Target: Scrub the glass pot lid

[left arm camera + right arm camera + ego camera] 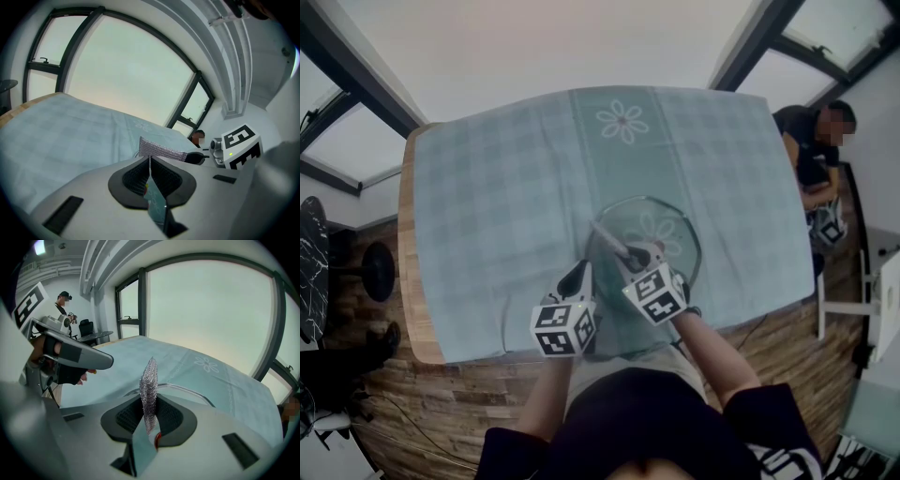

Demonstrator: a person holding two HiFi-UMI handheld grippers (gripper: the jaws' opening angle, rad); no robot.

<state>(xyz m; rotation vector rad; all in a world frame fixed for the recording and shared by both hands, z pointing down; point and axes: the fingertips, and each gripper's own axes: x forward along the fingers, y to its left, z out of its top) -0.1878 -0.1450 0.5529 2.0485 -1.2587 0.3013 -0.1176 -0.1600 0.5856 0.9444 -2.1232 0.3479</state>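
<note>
The round glass pot lid [671, 223] lies on the teal checked tablecloth [497, 197], near the table's front edge. My left gripper [579, 277] reaches the lid's left rim and its jaws are shut, seemingly pinching that thin rim. In the left gripper view the left gripper [150, 161] shows only a thin edge between its pads. My right gripper [634, 255] is over the lid, shut on a silver mesh scrub pad [609, 236]. The pad [150, 378] stands upright out of the right gripper [150, 405], with the lid's rim [187, 390] curving just behind it.
The wooden table edge [409, 272] shows at the left. A person [814, 150] sits past the table's far right corner beside a white stand [853, 305]. Large windows surround the room. A black stool [377, 272] stands on the floor at the left.
</note>
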